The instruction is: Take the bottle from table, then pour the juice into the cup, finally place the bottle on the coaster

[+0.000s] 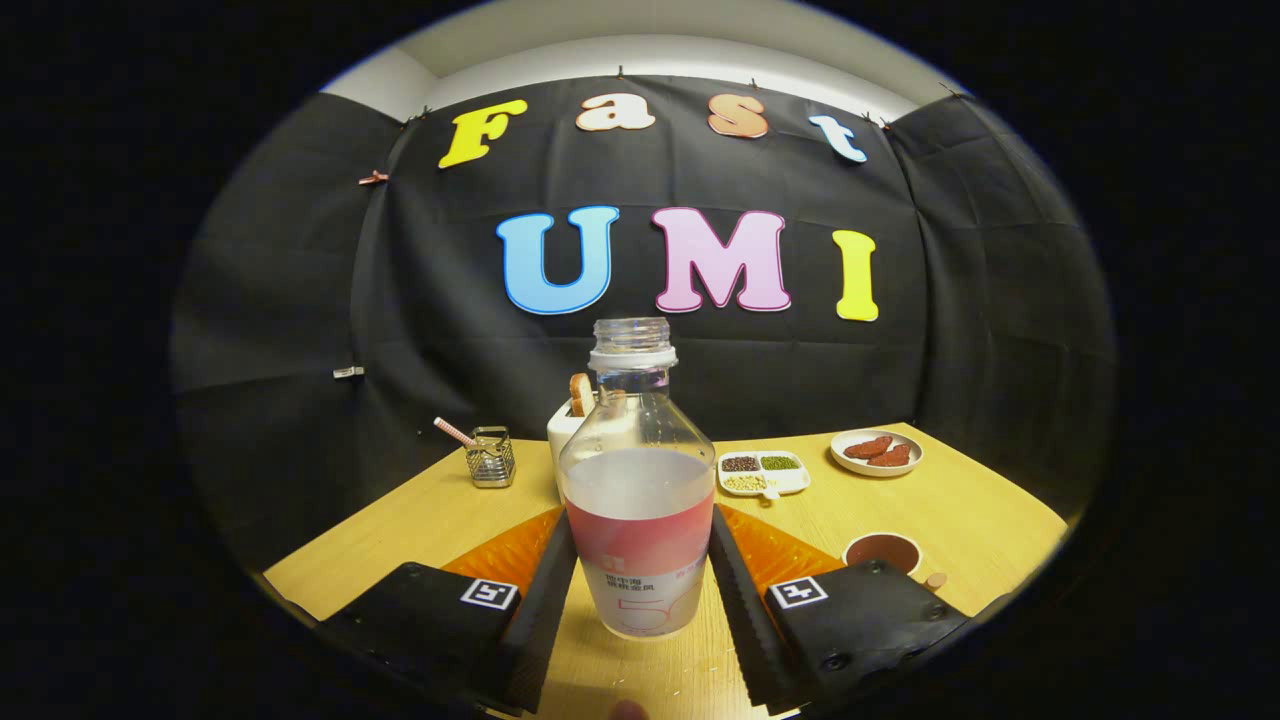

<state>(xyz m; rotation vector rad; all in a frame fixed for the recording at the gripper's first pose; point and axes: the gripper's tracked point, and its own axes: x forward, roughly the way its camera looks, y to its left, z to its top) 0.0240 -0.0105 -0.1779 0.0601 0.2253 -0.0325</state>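
While bottle (637,480) stands uncapped, upright on desk (960,520), gripper (640,610) straddles its lower body, fingers (545,610) flanking label, seemingly touching both sides; firm grip uncertain. Bottle not lifted, by look. Cup (881,551) right of bottle, near. Orange coaster (505,550) just behind bottle. Pour, placing left. Label print too small to make out.

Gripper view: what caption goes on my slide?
Gripper fingers close around an uncapped juice bottle standing on the wooden table.
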